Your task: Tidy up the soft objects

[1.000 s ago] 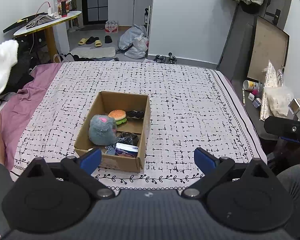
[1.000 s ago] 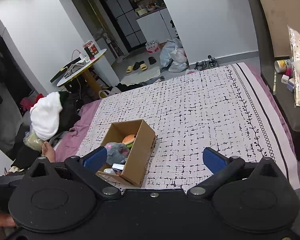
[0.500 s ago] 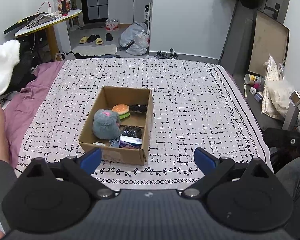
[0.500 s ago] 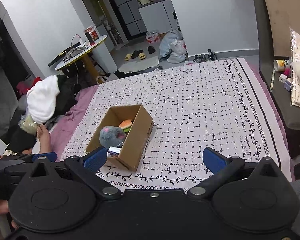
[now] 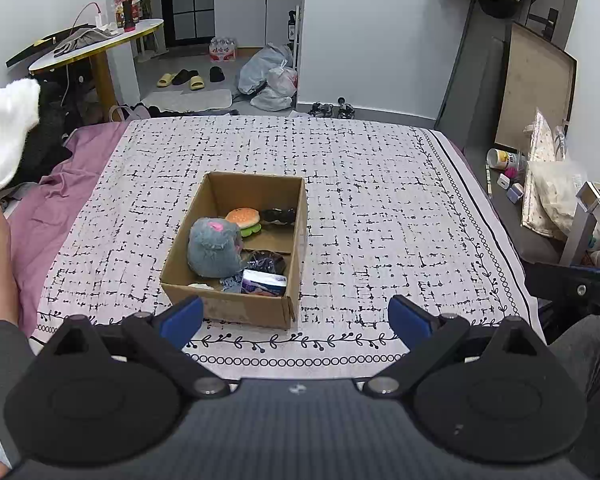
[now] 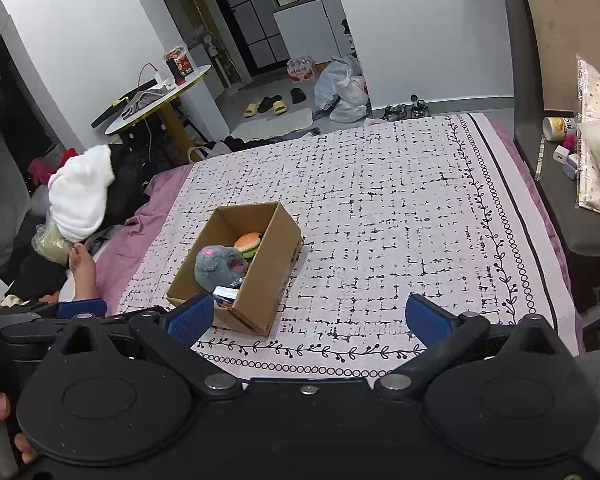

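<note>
Both tools, the left tool [image 5: 296,318] and right tool [image 6: 310,318], are hovering released and empty at six o'clock of the open brown cardboard box [image 5: 236,308] on the patterned bed [image 5: 380,208], best lowering squarely over the fluffy grey plush toy [image 5: 214,250] before clenching.

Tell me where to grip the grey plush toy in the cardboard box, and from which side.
Grip the grey plush toy across its rounded upper body, coming from above. The open-topped cardboard box walls it in, and it bulges above its neighbours, so the top is probably the freest approach.

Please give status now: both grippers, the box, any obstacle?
Left gripper open, empty. Right gripper open, empty. Cardboard box on bed, holding grey plush and burger toy. Nothing blocks the box.
</note>
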Tool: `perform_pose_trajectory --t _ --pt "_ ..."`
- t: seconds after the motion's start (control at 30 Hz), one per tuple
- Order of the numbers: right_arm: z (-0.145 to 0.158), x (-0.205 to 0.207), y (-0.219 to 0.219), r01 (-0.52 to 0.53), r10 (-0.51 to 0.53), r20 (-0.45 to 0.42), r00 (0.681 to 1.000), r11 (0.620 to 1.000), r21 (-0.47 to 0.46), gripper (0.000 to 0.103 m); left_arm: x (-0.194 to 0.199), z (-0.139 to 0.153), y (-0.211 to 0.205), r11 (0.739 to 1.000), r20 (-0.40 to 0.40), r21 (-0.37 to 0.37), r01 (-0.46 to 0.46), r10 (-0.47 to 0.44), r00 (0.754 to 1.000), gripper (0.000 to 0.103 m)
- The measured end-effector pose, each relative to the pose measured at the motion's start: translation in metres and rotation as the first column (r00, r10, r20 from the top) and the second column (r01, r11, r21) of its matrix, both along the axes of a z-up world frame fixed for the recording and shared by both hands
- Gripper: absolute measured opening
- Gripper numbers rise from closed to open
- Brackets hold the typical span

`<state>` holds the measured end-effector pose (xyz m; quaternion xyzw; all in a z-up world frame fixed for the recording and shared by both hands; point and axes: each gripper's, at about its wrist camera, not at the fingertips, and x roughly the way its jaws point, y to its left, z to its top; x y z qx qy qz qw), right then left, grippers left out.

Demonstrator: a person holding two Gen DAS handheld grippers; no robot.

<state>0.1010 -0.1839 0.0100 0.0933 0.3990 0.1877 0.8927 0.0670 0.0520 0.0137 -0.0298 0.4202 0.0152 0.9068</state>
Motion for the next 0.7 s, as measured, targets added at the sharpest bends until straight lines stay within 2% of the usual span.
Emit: perform_pose_trajectory --t 0.7 --pt "0.0050 -0.0020 -0.0069 0.020 -0.019 0.008 1.000 1.000 -0.022 0.103 -0.0031 0.0080 -0.0044 1.000 0.017 0.010 0.016 -0.016 1.000 0.098"
